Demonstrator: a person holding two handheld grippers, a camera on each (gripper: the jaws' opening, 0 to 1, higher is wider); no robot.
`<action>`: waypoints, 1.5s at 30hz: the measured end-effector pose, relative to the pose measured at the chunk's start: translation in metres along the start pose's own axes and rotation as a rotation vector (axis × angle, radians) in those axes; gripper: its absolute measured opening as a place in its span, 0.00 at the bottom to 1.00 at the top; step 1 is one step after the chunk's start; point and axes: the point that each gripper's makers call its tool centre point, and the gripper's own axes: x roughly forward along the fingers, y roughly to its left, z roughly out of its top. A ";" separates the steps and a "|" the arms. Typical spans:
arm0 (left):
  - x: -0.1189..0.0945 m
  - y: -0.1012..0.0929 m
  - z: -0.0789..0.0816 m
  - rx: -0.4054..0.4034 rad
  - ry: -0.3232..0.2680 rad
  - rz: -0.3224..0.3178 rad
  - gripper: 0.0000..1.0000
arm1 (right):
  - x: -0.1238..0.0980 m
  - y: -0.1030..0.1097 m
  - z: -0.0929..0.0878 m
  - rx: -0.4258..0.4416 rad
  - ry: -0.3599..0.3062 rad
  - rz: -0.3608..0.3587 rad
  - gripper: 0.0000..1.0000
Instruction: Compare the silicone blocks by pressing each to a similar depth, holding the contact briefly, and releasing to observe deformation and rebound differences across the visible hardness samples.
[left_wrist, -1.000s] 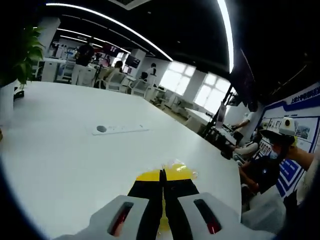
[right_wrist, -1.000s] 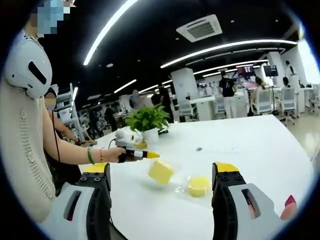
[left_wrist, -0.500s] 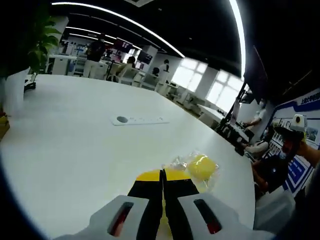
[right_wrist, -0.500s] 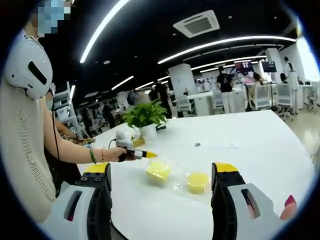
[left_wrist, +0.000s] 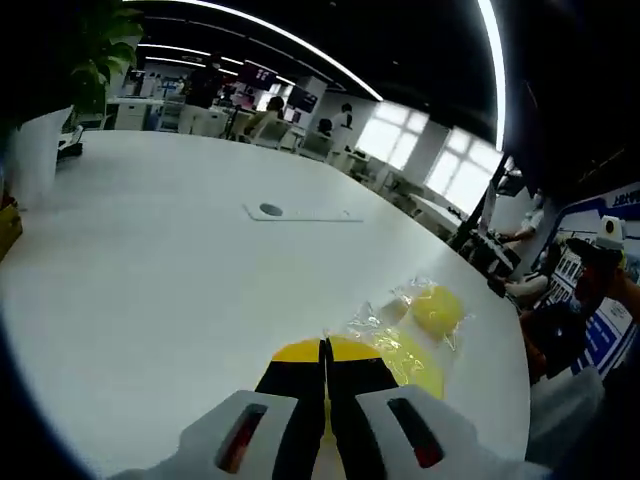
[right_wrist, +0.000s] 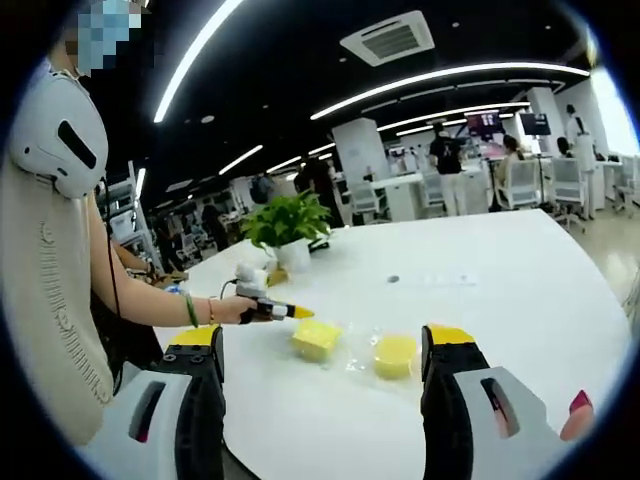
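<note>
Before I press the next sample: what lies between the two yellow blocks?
In the right gripper view, crinkled clear plastic wrap lies between the square block and the round block.

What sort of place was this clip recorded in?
Probably an open-plan office or lab: a large white table with a potted green plant, rows of desks with office chairs, long ceiling light strips and a ceiling air-conditioning vent.

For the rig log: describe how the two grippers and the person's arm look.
Both grippers have pale grey bodies with red-lit slots, black jaws and yellow tips: the left gripper and the right gripper. The person wears a cream knitted sleeveless top and a green wristband.
</note>
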 end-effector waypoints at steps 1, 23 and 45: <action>0.001 0.001 -0.001 -0.002 0.000 0.003 0.00 | 0.001 0.000 0.000 0.002 0.000 0.002 0.75; 0.005 0.010 -0.010 0.000 0.008 0.016 0.00 | 0.009 -0.001 -0.005 0.008 0.022 0.015 0.74; -0.002 0.022 -0.004 -0.004 -0.013 0.093 0.14 | 0.009 0.002 -0.004 -0.003 0.026 0.026 0.74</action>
